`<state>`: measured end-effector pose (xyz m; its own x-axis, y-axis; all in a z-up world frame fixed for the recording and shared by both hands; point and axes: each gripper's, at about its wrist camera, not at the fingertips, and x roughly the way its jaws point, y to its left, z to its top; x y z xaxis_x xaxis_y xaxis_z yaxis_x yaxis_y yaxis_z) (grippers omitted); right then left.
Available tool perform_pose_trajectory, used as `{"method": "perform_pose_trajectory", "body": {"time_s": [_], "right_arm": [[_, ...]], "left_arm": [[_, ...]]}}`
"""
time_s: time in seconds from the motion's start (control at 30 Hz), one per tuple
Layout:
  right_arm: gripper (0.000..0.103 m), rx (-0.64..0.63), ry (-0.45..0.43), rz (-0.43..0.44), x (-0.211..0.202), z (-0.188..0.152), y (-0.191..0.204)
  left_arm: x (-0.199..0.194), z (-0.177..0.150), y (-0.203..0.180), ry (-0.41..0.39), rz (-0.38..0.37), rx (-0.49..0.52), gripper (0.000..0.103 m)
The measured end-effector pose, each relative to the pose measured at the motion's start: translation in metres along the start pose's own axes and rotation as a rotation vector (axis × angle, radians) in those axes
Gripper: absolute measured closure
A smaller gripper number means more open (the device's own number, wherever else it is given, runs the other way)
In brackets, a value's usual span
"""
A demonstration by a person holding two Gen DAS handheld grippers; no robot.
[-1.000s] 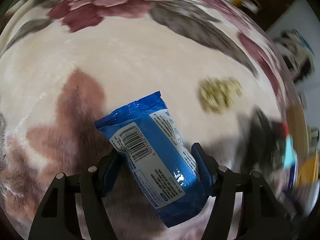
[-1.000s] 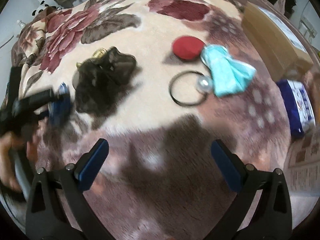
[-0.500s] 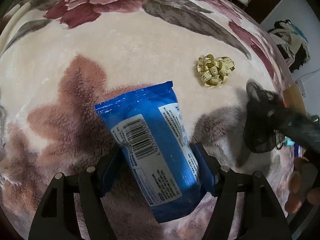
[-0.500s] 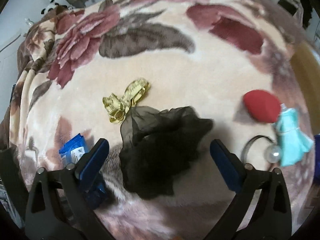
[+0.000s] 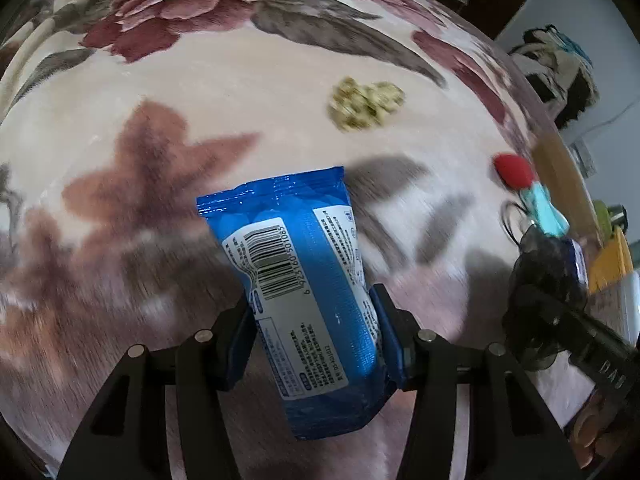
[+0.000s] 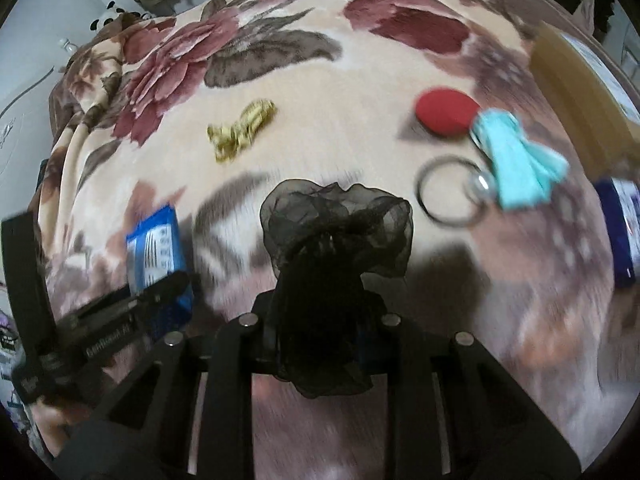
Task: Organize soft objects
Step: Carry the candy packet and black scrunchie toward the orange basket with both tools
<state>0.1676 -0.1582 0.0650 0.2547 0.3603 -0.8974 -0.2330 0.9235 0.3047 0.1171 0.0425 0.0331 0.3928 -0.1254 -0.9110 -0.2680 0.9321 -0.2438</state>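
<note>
While the left gripper [image 5: 314, 330] is closing its jaws on a blue packet [image 5: 304, 292], the pads already press both sides of the packet's lower half. The packet stands lengthwise out of the jaws toward 12 o'clock in the left wrist view, barcode side up, its crimped top edge over the blanket [image 5: 200, 92]. The blanket is cream with dark red flowers and grey leaves.

The right gripper [image 6: 320, 344] has its jaws shut tight on a black mesh cloth [image 6: 336, 224]. The cloth bunches between the jaws and billows out ahead of them in sheer folds, and a loose tail hangs down at 6 o'clock.

From the right wrist view, a yellow tape [image 6: 240, 128] lies crumpled on the blanket at 11 o'clock, well apart from the cloth. A red sponge [image 6: 446, 112] lies at 1 o'clock, touching a teal cloth [image 6: 520, 160] just beside it. A ring [image 6: 452, 192] with a pearly bead lies at 2 o'clock, its bead side under the edge of the teal cloth. A second blue pack [image 6: 620, 228] lies near the 3 o'clock edge. A cardboard box [image 6: 576, 76] stands beyond the sponge at 2 o'clock.

The left gripper with its packet shows at 8 o'clock in that view, near the mesh cloth but apart from it. Much of both views is blurred.
</note>
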Motion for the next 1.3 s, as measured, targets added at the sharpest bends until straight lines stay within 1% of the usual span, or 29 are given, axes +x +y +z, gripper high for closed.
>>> {"method": "perform_pose_trajectory", "body": {"time_s": [0.1, 0.23, 0.37, 0.57, 0.97, 1.3], "right_arm": [[0.078, 0.002, 0.012, -0.02, -0.007, -0.018, -0.009], [0.078, 0.037, 0.033, -0.031, -0.01, -0.038, -0.022], [0.078, 0.053, 0.033, -0.036, -0.017, -0.051, -0.029], [0.078, 0.071, 0.03, -0.049, -0.028, -0.07, -0.037], [0.078, 0.093, -0.007, -0.07, -0.054, -0.089, -0.052], [0.078, 0.12, -0.034, -0.075, -0.072, -0.1, -0.066]], "left_arm": [[-0.005, -0.015, -0.016, 0.014, 0.004, 0.034, 0.047], [-0.009, -0.034, -0.036, 0.031, 0.014, 0.084, 0.047], [-0.013, -0.047, -0.054, 0.036, 0.029, 0.132, 0.047], [-0.021, -0.063, -0.07, 0.037, 0.03, 0.163, 0.047], [-0.029, -0.086, -0.104, 0.039, 0.021, 0.228, 0.047], [-0.032, -0.095, -0.132, 0.036, 0.015, 0.286, 0.047]]}}
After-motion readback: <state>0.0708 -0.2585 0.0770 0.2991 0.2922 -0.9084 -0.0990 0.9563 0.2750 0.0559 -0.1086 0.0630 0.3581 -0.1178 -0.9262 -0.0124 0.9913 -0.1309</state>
